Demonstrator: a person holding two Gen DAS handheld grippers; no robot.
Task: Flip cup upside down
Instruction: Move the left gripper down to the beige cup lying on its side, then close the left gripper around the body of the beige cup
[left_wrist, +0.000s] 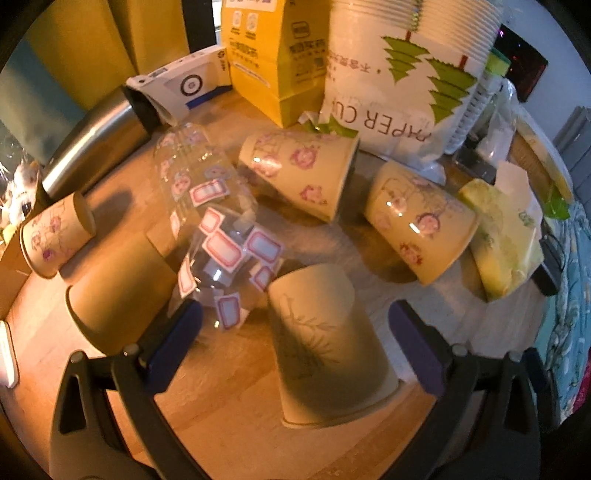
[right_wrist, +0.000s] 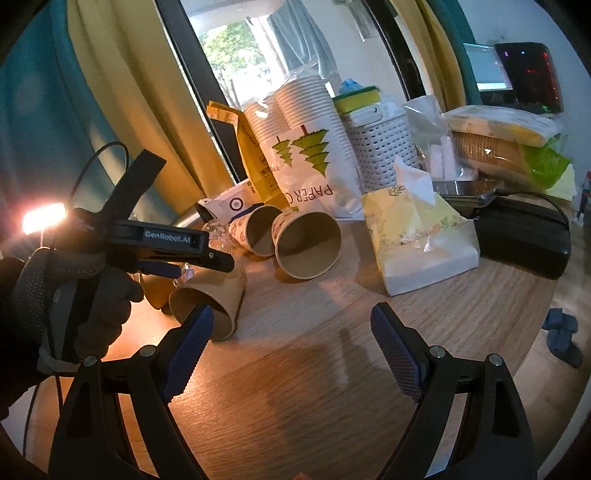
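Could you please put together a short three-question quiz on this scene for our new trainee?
1. True or false: the left gripper is shut on the leaf-print cup.
2. Multiple choice: the flowered cup beside the tissue pack is (A) upright, (B) lying on its side, (C) stacked inside another cup.
3. Fill in: the right gripper hangs over bare ______ with nothing between its fingers.

Key:
1. False. The jaws stand wide apart, and the cup lies on its side between them, apparently untouched.
2. B.
3. Table.
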